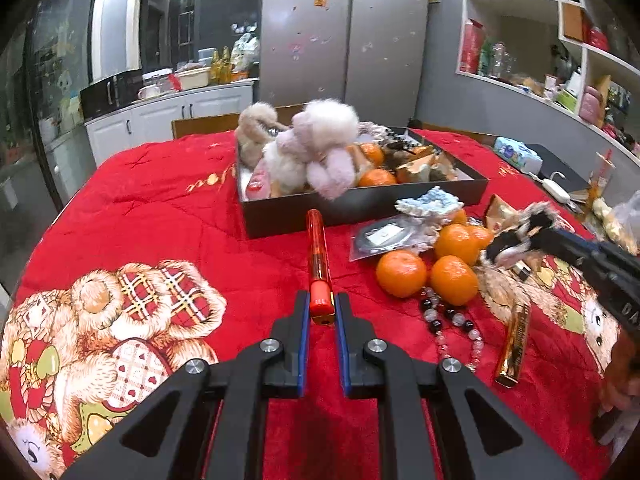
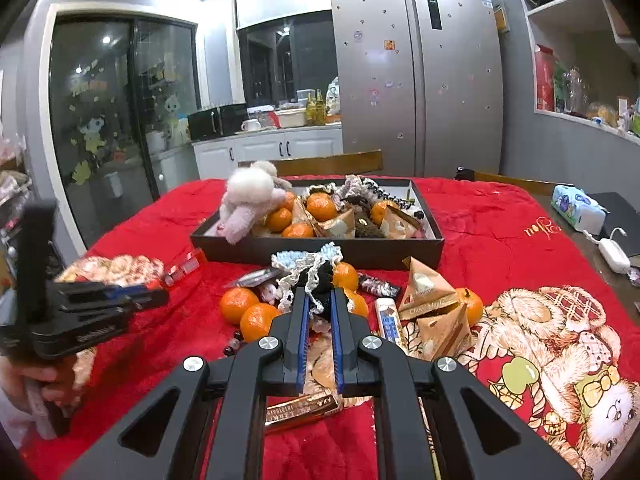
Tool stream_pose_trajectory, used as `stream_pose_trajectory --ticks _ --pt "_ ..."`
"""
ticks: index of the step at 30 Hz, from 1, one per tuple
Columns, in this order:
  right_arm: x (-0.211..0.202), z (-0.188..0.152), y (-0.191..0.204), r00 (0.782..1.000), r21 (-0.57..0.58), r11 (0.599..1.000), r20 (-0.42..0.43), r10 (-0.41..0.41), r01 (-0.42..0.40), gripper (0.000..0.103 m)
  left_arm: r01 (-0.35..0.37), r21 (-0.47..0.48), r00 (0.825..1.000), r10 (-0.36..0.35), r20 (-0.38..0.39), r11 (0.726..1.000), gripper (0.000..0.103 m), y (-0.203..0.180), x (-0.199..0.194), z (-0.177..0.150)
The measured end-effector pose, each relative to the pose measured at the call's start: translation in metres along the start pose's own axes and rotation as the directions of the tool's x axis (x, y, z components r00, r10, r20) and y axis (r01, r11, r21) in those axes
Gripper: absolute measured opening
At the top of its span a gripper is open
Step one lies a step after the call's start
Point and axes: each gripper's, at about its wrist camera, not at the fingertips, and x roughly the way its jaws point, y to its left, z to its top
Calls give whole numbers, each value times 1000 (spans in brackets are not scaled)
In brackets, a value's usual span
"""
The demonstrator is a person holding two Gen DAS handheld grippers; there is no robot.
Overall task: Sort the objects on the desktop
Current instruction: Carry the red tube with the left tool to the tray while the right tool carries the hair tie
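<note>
Left gripper (image 1: 321, 304) clamps orange-red pen (image 1: 318, 264) nr dark box (image 1: 360, 204); right gripper (image 2: 320, 300) pinches black scrunchie (image 2: 325, 280) w/ jaws.

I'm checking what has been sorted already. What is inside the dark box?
The dark box holds fluffy plush toys, several oranges, tan triangular snack packs and frilly hair ties. The plush pile and the near wall cover whatever lies beneath.
</note>
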Motion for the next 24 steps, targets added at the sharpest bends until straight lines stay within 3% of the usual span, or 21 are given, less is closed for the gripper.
stream_pose_trajectory --ticks 9,15,19,24 --pt "0 -2 4 1000 14 1000 -9 17 -17 10 46 25 999 -46 10 999 12 -10 -7 6" --pt "6 6 -21 988 210 972 -84 129 -109 10 102 37 995 -103 19 994 12 -20 -19 14" --pt "0 12 -23 986 229 964 -73 152 -132 10 129 39 990 -131 59 991 12 -27 -27 22" --pt "-4 15 -14 988 190 974 -75 137 -121 10 113 82 993 -114 11 990 12 -34 -16 16"
